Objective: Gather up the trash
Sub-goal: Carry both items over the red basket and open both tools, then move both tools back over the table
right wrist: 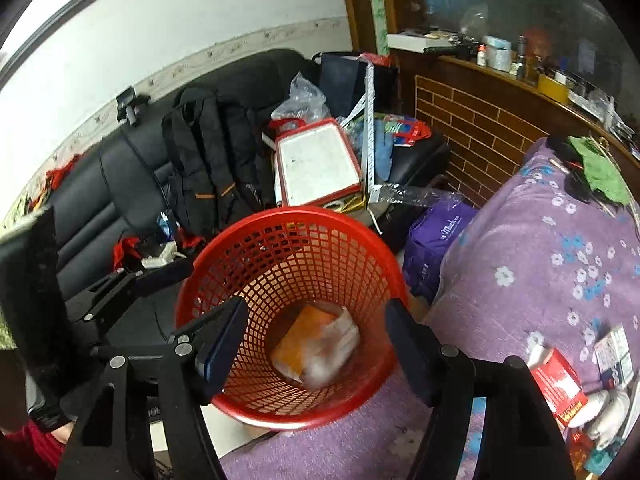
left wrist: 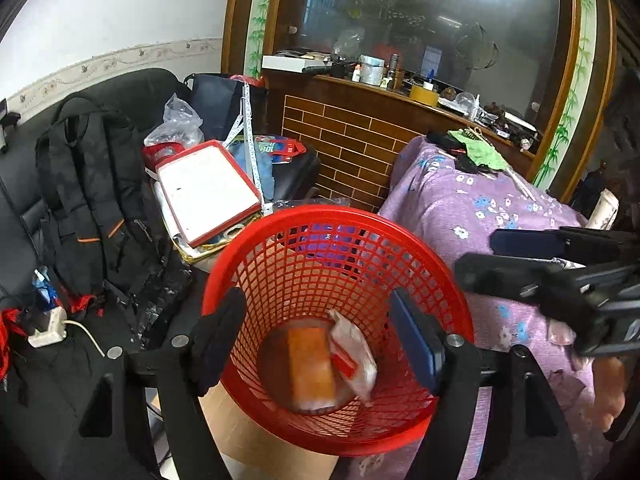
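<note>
A red mesh waste basket point(left wrist: 280, 220) stands beside the purple-covered table; it also shows in the right wrist view point(right wrist: 224, 240). Inside lie an orange packet point(left wrist: 312, 368) and a white wrapper with red print point(left wrist: 354, 356); both show blurred in the right wrist view point(right wrist: 296, 344) point(right wrist: 336, 344). My left gripper point(left wrist: 320, 340) is open and empty above the basket. My right gripper point(right wrist: 316, 340) is open and empty over the basket too; it shows at the right of the left wrist view point(left wrist: 492, 256).
A purple floral cloth point(right wrist: 540, 248) covers the table; a red pack point(right wrist: 556, 384) and other small items lie on it at the right. A black sofa point(right wrist: 120, 176) holds a backpack point(right wrist: 208, 152), a red-framed board point(right wrist: 316, 160) and bags. A purple bag point(right wrist: 436, 236) sits behind the basket.
</note>
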`<state>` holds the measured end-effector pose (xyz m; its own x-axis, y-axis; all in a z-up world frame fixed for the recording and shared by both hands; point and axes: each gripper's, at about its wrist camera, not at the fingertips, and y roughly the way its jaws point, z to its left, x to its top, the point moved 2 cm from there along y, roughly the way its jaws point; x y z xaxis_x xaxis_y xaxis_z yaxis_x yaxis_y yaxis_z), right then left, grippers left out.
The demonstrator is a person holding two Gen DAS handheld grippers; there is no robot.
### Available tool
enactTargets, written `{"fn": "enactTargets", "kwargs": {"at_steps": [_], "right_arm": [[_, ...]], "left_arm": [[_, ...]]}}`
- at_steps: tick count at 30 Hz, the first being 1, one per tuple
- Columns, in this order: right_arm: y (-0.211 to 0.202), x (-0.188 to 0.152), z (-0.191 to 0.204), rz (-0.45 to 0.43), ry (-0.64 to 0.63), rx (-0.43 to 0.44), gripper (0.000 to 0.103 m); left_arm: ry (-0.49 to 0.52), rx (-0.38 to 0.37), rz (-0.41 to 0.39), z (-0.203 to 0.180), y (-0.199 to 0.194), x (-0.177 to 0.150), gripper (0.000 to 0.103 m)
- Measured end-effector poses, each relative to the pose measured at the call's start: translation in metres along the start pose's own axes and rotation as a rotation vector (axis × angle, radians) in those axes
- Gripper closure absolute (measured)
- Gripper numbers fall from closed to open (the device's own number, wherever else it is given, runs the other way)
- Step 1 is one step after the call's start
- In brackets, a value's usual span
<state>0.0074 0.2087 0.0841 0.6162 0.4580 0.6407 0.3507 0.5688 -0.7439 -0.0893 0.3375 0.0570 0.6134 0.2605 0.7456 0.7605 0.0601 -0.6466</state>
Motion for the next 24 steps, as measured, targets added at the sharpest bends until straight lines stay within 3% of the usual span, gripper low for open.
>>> {"fn": "enactTargets", "kwargs": {"at_steps": [5,11,20,24], "right_arm": [[-0.047,-0.017,-0.02,-0.077,0.057,-0.012,0.028],[-0.103,-0.061,-0.052,-0.142,0.131,-0.059,0.028],[-0.143,-0.118,-0.091,-0.159,0.223,-0.114,0.028],[-0.148,-0.129,-0.1,-0.166,0.256,-0.105,0.028]], "left_arm": [[0.032,-0.021,-0.019,-0.017,-0.002,-0.001,0.028],[0.131,-0.038,-0.106,-0.056,0.012,0.004,0.027],[0.208,0.118,-0.111,-0.07,0.057,0.006,0.027],[0.239,0.161,-0.055,-0.073,0.061,0.004,0.027]]}}
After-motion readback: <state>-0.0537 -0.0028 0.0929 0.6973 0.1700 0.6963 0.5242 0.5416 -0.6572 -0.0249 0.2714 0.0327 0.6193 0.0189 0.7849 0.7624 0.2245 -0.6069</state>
